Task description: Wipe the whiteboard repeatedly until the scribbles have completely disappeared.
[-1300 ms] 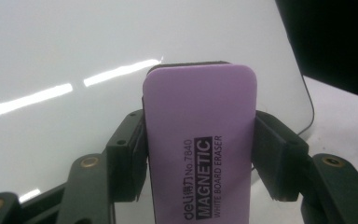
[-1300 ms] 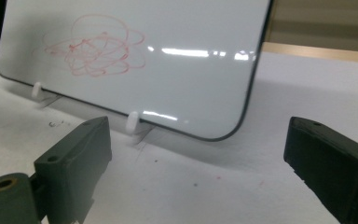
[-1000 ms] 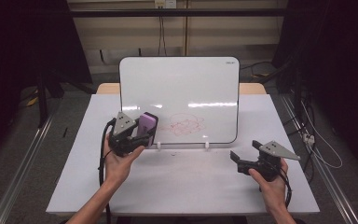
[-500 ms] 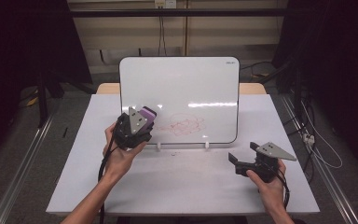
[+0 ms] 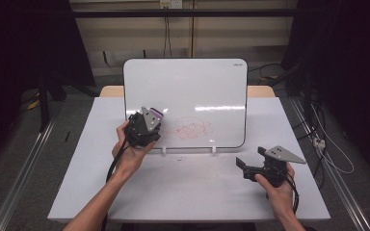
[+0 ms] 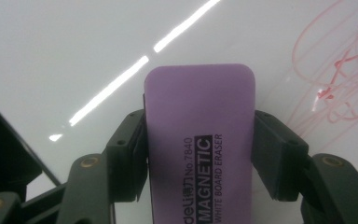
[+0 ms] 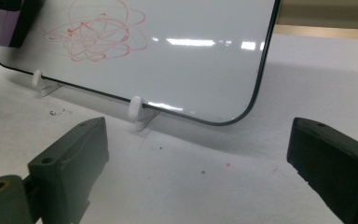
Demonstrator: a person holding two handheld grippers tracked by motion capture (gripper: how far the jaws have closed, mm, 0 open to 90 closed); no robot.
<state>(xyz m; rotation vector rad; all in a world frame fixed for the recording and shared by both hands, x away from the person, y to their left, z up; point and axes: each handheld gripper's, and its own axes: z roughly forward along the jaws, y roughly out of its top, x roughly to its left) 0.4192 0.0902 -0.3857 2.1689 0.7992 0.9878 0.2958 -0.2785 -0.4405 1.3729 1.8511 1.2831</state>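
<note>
At the left of centre in the high view, we hold the left gripper [image 5: 147, 126] against the lower left part of the whiteboard [image 5: 192, 86]. Its jaws are clamped on the long sides of the purple magnetic whiteboard eraser [image 6: 199, 140], which projects forward beyond the jaw tips. Compared with the frames from a second ago, this gripper has travelled to the right across the picture, and the eraser has closed most of the gap to the red scribble [image 5: 189, 128]. The eraser now sits just to the left of the scribble; in the left gripper view the red loops [image 6: 340, 84] occupy the right edge of the frame, not yet under the eraser. We cannot tell whether the eraser face already touches the board.

We judge that the approach phase is nearly complete and that wiping has not begun, since the scribble appears intact. The next stroke should carry the eraser rightward over the marks with the face flat on the board.

At the lower right of the high view, the right gripper [image 5: 250, 166] rests near the white table [image 5: 183, 192], unchanged in place. Its jaws stand wide apart with nothing between them, pointing toward the board's white support feet [image 7: 136, 112].
</note>
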